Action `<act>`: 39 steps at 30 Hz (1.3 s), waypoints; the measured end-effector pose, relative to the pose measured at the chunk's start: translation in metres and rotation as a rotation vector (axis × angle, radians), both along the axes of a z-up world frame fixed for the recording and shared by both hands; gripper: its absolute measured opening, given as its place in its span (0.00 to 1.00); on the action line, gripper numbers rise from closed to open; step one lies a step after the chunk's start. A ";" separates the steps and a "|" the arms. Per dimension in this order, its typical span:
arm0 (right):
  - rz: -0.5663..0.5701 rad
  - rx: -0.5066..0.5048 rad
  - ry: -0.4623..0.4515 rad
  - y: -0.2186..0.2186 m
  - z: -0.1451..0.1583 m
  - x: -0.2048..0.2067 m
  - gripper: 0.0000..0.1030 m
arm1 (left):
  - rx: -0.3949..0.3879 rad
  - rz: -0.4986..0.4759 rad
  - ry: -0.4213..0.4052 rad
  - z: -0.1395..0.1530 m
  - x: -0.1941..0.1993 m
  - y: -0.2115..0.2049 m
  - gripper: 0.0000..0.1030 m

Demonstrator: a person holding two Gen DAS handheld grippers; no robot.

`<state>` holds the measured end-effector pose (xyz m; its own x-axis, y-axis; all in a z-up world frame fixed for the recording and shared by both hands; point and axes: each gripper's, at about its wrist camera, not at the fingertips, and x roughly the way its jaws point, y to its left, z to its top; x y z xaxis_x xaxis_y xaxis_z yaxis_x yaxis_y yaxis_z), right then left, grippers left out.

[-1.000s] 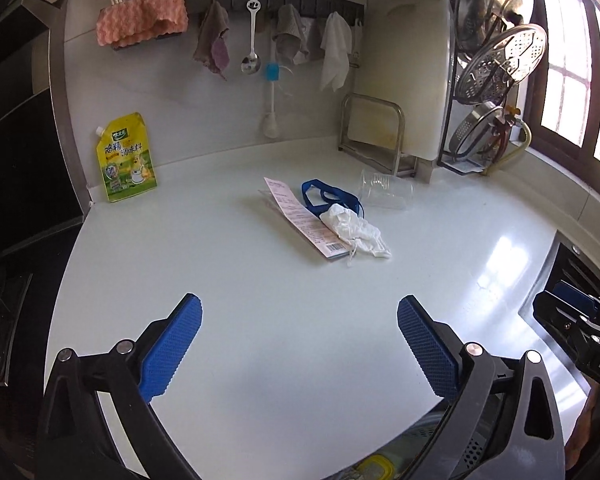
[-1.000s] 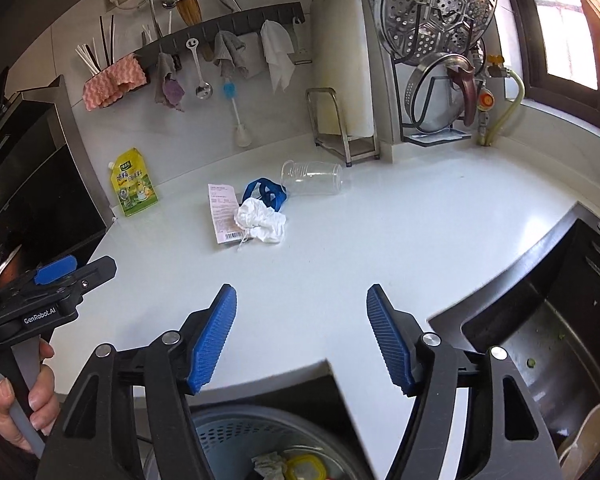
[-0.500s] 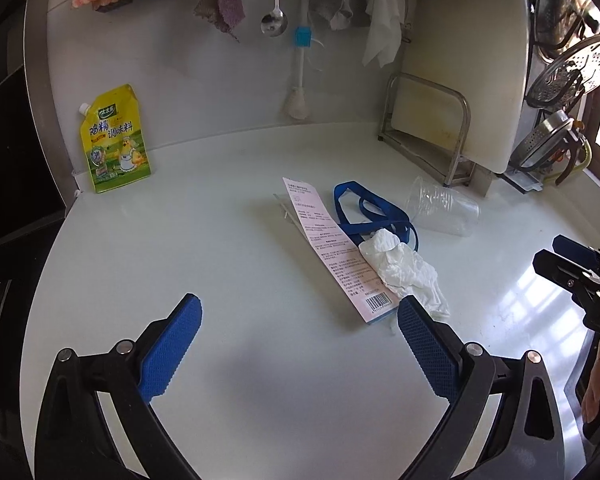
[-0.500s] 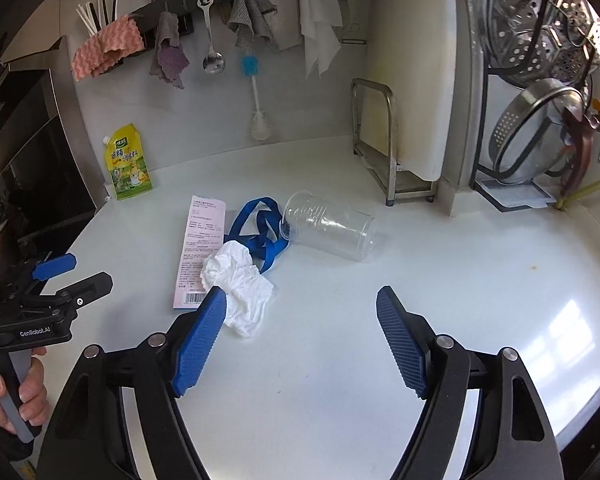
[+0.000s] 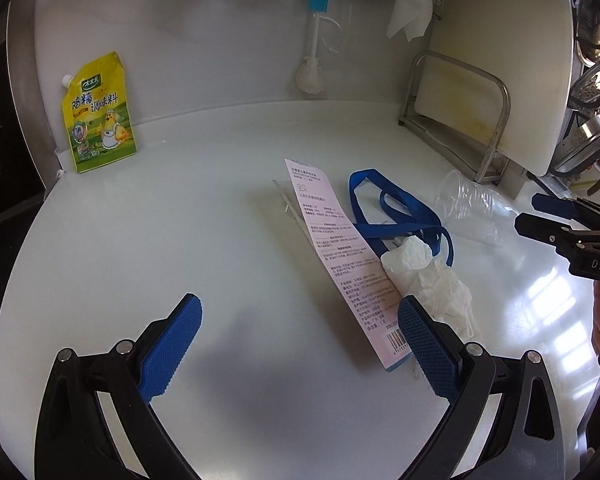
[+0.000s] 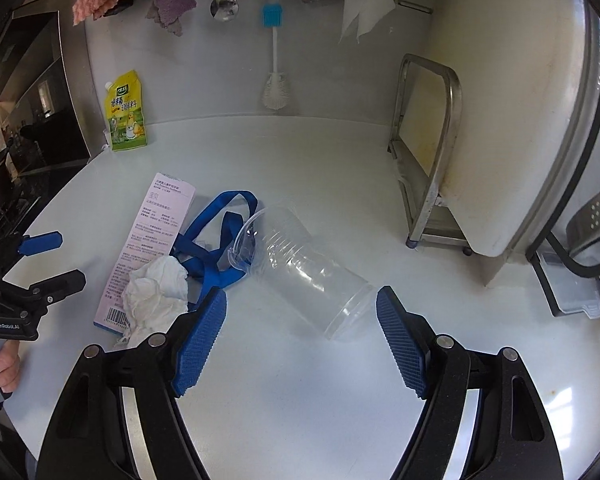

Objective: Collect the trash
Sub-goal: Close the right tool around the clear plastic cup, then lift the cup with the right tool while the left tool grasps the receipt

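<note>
Hovering over white counter (image 6: 300,152), right gripper (image 6: 300,336) spread wide, clear plastic cup (image 6: 300,268) lying at twelve o'clock. Left gripper (image 5: 300,344) likewise wide, empty; pink receipt (image 5: 340,248), crumpled tissue (image 5: 428,280), blue strap (image 5: 392,204) at one o'clock.

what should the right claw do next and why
Probably ease forward and close on the clear plastic cup. The right claw is open and empty, the cup lies on its side on the counter, its base end between the fingertips, nothing blocking it.

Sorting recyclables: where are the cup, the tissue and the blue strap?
cup (image 6: 304,276), right wrist view, ribbed side wall.
tissue (image 6: 156,294), right wrist view, crumpled middle.
blue strap (image 5: 396,204), left wrist view, flat band.
</note>
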<state>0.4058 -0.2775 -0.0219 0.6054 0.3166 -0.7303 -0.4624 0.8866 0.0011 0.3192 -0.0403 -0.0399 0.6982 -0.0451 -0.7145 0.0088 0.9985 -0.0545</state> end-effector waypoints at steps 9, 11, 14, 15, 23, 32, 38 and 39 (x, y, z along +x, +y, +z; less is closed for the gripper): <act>0.117 -0.163 0.010 0.026 -0.004 0.024 0.75 | -0.021 -0.003 -0.008 0.000 0.005 0.002 0.94; 0.133 -0.193 0.024 0.030 -0.008 0.029 0.75 | -0.026 -0.006 -0.007 -0.001 0.005 0.002 0.94; 0.156 -0.214 0.056 0.035 -0.015 0.035 0.75 | -0.028 -0.005 -0.005 -0.002 0.007 0.002 0.94; 0.160 -0.224 0.060 0.037 -0.017 0.037 0.75 | -0.030 -0.006 -0.005 -0.002 0.007 0.002 0.94; 0.152 -0.289 0.086 0.049 -0.039 0.049 0.75 | -0.034 -0.009 -0.002 -0.003 0.008 0.002 0.94; 0.110 -0.195 0.121 0.047 -0.043 0.042 0.45 | -0.038 -0.005 0.005 -0.004 0.009 0.001 0.94; 0.022 -0.094 0.095 0.027 -0.033 0.024 0.43 | -0.027 -0.002 0.002 -0.004 0.008 0.000 0.94; -0.007 -0.075 0.084 0.022 -0.030 0.019 0.43 | -0.028 -0.001 0.002 -0.004 0.009 0.001 0.94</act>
<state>0.4245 -0.2552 -0.0515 0.5434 0.2553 -0.7997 -0.4572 0.8889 -0.0269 0.3277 -0.0394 -0.0436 0.6968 -0.0657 -0.7143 0.0093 0.9965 -0.0826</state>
